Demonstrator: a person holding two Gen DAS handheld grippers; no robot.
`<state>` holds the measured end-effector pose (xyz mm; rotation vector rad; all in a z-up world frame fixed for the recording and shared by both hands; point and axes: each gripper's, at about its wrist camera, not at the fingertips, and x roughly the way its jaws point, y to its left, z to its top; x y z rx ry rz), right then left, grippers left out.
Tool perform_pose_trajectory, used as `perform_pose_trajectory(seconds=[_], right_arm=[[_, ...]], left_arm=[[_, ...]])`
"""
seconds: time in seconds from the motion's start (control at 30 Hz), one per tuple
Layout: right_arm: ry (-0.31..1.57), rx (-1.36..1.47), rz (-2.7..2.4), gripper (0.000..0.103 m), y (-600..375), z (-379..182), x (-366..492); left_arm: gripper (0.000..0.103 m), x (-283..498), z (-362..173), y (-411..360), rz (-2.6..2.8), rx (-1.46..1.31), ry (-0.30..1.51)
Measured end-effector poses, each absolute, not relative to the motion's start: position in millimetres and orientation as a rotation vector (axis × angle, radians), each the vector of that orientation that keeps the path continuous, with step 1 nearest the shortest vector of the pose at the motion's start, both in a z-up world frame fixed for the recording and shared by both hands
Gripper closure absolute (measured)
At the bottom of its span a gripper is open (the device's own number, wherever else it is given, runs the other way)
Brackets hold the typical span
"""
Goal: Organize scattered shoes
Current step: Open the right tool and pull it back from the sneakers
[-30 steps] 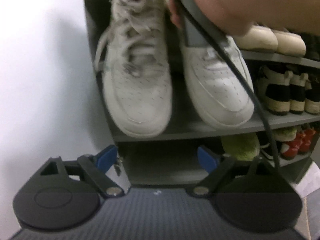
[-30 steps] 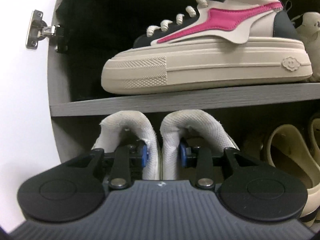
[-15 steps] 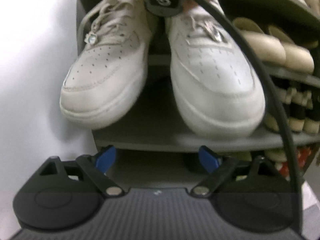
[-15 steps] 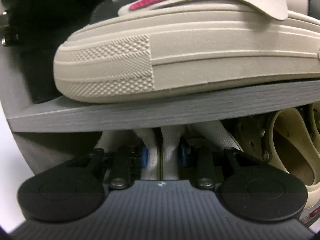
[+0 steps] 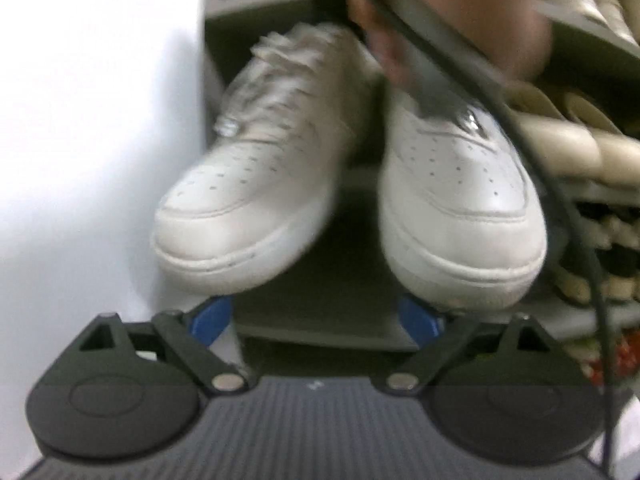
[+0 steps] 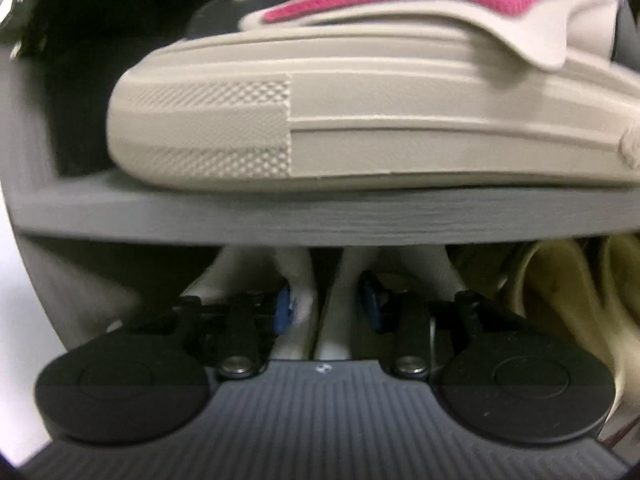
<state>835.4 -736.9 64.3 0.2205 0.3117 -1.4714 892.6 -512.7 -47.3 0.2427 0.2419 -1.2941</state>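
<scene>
Two white sneakers (image 5: 352, 200) sit toes-near on the grey shelf (image 5: 320, 320), heel collars between the right gripper (image 6: 326, 308) whose jaws have just been easing apart, so backing straight out frees them, while the left gripper (image 5: 316, 316) hangs wide open, empty, below the toes.

The left gripper (image 5: 318, 318) sits at the bottom of its frame, its 2 blue-tipped fingers (image 5: 210, 318) spread wide with nothing between them. A hand (image 5: 460, 16) fills the upper right of that frame. The right gripper (image 6: 326, 308), low in its frame, has just been opening; its pads (image 6: 283, 312) flank 2 white shoe heels (image 6: 304, 300).
</scene>
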Motion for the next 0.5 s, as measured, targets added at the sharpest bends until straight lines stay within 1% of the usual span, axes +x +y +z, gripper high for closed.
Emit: perform_pose_trajectory(seconds=[0.03,0.17,0.3,0.37,0.47,0.5], right_arm=[[0.305,0.203,-1.454,0.065,-733,64,833],[0.263,0.198,-1.393,0.064,-715,65,817],[0.192,0.214,-1.328,0.064,-683,64,790],[0.149,0.207,-1.297,0.064,-658,60,771],[0.122,0.244,-1.231,0.06,-625,50,745],[0.125,0.271,-1.2,0.055,-616,46,742]], left_arm=[[0.013,896,-43,-510,-1.296,0.222,0.229],[0.014,892,-33,-505,-1.298,0.2,0.125],[0.015,889,-38,-512,-1.326,0.198,0.149],[0.015,881,-43,-519,-1.332,0.215,0.118],[0.015,879,-41,-522,-1.35,0.209,0.125],[0.015,879,-41,-523,-1.36,0.207,0.124]])
